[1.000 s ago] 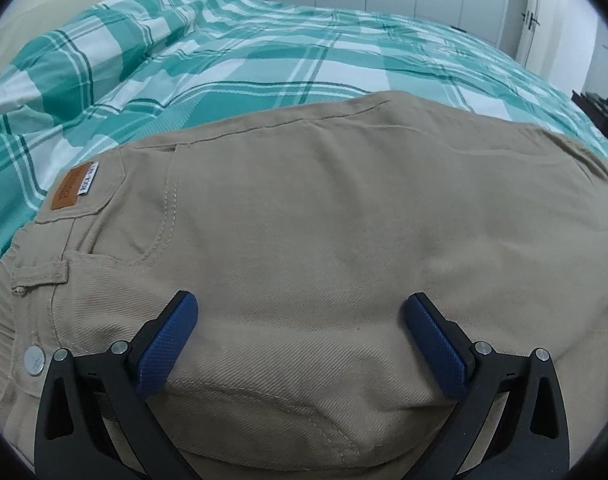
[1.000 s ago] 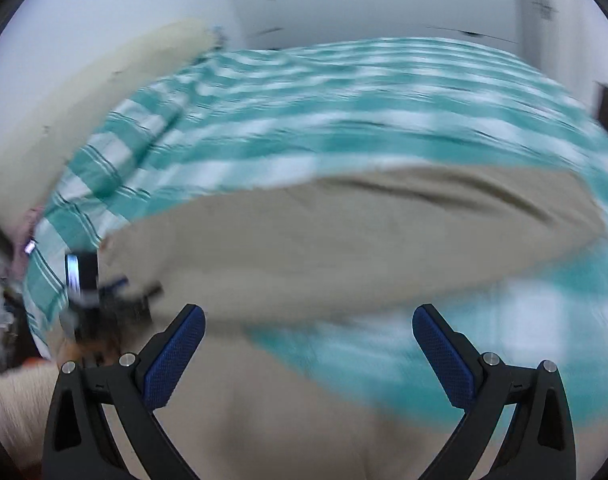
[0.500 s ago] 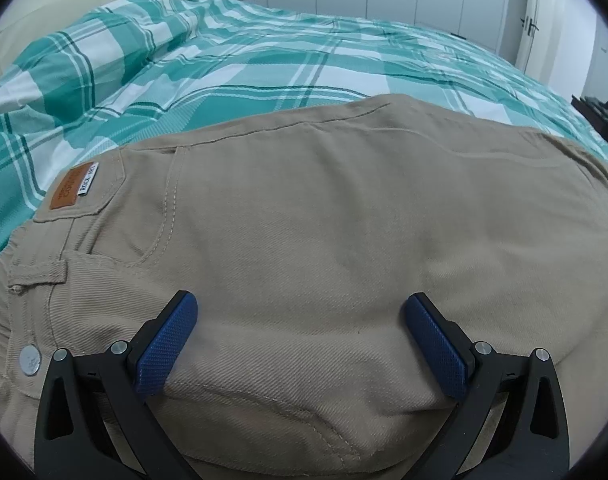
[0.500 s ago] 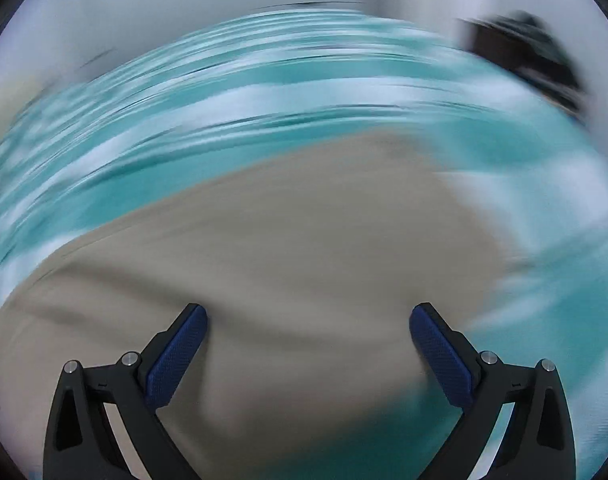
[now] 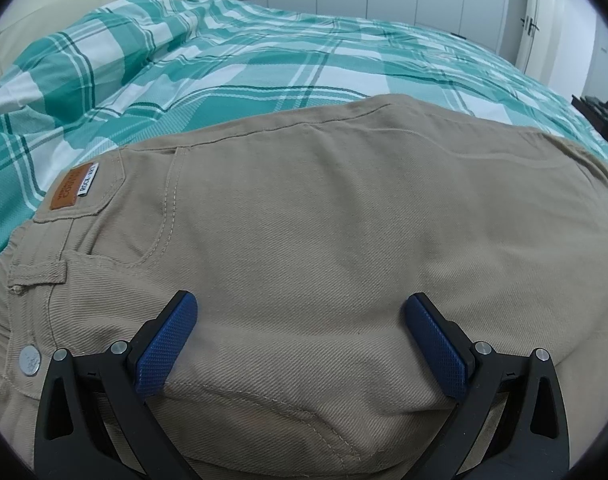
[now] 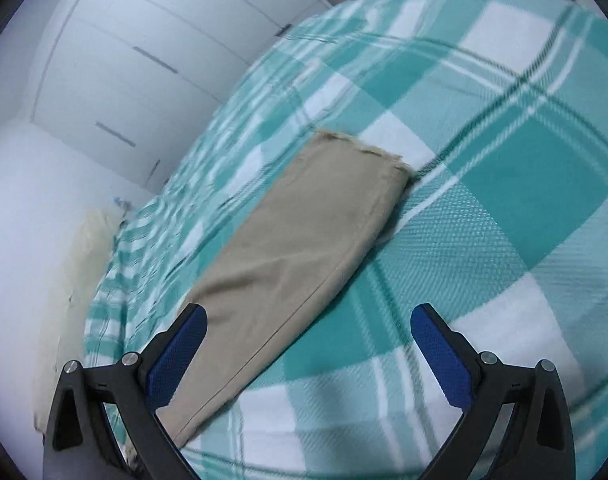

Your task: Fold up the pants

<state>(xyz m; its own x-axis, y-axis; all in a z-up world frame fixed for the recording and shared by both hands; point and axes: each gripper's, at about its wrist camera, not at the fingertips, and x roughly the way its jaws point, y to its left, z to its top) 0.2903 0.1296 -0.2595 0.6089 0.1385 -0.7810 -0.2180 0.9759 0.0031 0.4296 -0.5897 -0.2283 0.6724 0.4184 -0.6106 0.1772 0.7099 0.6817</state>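
The khaki cotton-twill pants [image 5: 324, 240] are being laid out lengthwise on the teal-and-white plaid bed cover [image 5: 264, 60], already doubled leg over leg by the look of the single narrow leg, and the step in hand is judged to be the reach for the leg end, so that it can be carried back over the waist. For this to be done well, the frayed cuff of the leg [image 6: 360, 148] is best being approached low and square, with both layers being taken between the pads together; if only the top layer is being caught, the fold is likely to come out skewed. The waist end is best being held flat while the leg is being lifted, and the side seam being kept parallel to the fold edge. The left gripper [image 5: 300, 340] is being held wide open just above the seat of the pants, nothing being clasped; the waistband with its metal button [image 5: 30, 362] and orange leather brand patch [image 5: 70, 192] is lying to its left, and the seat is spreading ahead of and beneath its fingers. The right gripper [image 6: 308, 344] is likewise being held spread and empty; the leg is running from under its left finger [image 6: 176, 356] forward, the cuff lying well ahead, not yet being touched.
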